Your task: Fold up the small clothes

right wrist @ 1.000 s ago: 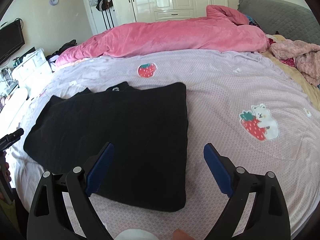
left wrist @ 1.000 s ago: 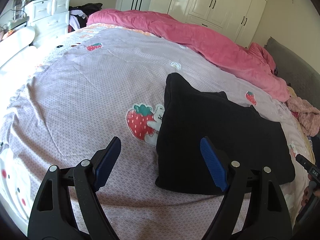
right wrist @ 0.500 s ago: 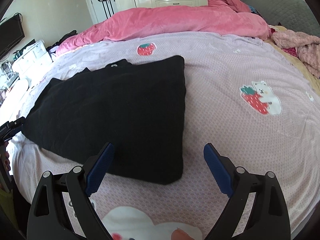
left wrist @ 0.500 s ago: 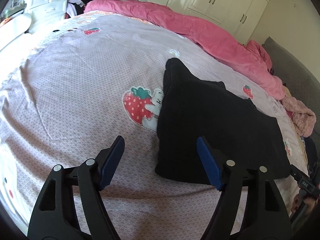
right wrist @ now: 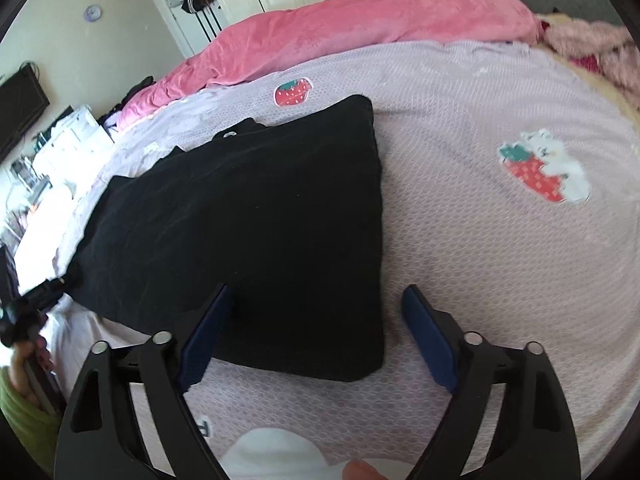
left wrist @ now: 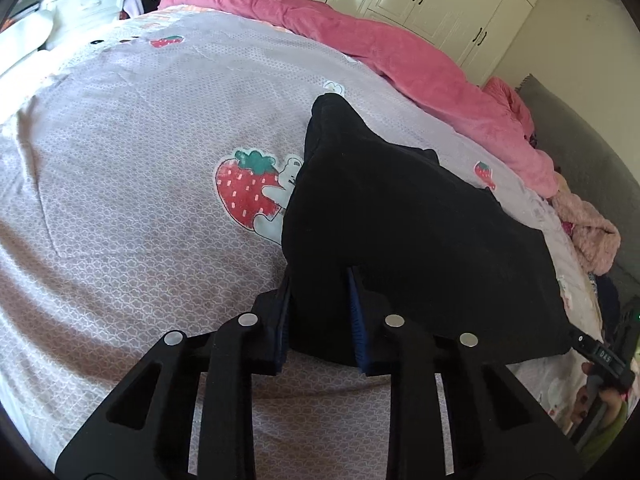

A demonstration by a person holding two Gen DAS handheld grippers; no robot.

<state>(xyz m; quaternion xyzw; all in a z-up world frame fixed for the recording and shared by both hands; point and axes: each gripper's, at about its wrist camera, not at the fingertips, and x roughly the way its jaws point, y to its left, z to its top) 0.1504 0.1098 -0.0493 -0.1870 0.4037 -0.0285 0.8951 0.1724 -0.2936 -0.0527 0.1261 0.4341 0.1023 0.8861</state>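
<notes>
My left tongs (left wrist: 318, 312) are closing on the near left corner of the black garment (left wrist: 420, 240) — the blue ribbed pads (left wrist: 355, 312) already pinch a thick fold of the soft cloth between them, and the corner bunches up there. The frames of the tongs are matte black plastic with round silver rivets.

My right tongs (right wrist: 316, 332) straddle the garment's (right wrist: 248, 216) other near corner. They are closing too, but the pads (right wrist: 428, 340) stand well apart: the left one lies over the black cloth, the right one over bare sheet just beside the rounded edge. Neither presses the cloth as far as I can see.

The garment lies flat on the bed as a thick, folded slab, roughly rectangular, with soft rounded edges and a matte, slightly fuzzy knit. A small neck opening shows at its far edge in the right view.

Under it is the sheet (left wrist: 120, 200) — pale lilac, with a fine scale-like print and patches of a strawberry with a white bear (right wrist: 544, 168); one such patch is partly covered by the garment's left edge in the left view.

Beyond, a plush pink duvet (right wrist: 360, 28) lies bunched in a long ridge across the bed. Behind that stand glossy cream wardrobe doors (left wrist: 452, 0) with dark handles.
</notes>
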